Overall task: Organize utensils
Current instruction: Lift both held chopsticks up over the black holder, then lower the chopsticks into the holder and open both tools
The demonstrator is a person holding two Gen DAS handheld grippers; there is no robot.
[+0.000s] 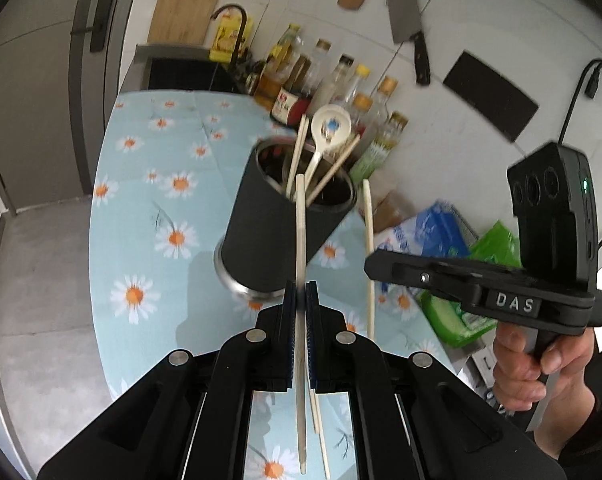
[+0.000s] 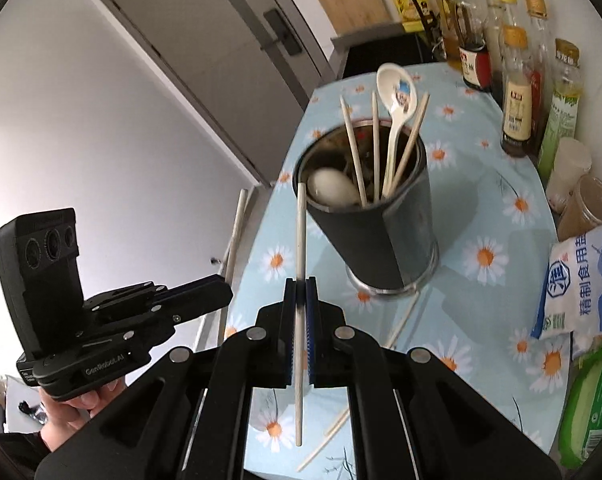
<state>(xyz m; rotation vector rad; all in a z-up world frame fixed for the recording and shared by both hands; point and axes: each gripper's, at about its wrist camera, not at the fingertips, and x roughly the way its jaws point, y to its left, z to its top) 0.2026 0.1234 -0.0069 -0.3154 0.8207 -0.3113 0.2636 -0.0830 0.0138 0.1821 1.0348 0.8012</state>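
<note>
Above the daisy tablecloth: I held both my claws over it, near the black utensil holder.
Left claw: its jaws were clamped on one pale chopstick, pinched partway along its length, the upper end reaching up across the holder's side in my left view.
Right claw: its jaws were clamped on a second chopstick, gripped the same way, the top end just beside the holder's rim in my right view.
Holder: it stood upright on the cloth, holding a white spoon with a cartoon print and several chopsticks leaning on its rim; a white rounded thing lay inside, too blurred to name.
Loose chopsticks: these lay flat on the cloth at the holder's foot, on my side of it.
Beyond the holder: a row of sauce bottles stood along the wall.
Right of the holder: a blue-and-white salt bag lay near the table edge.
</note>
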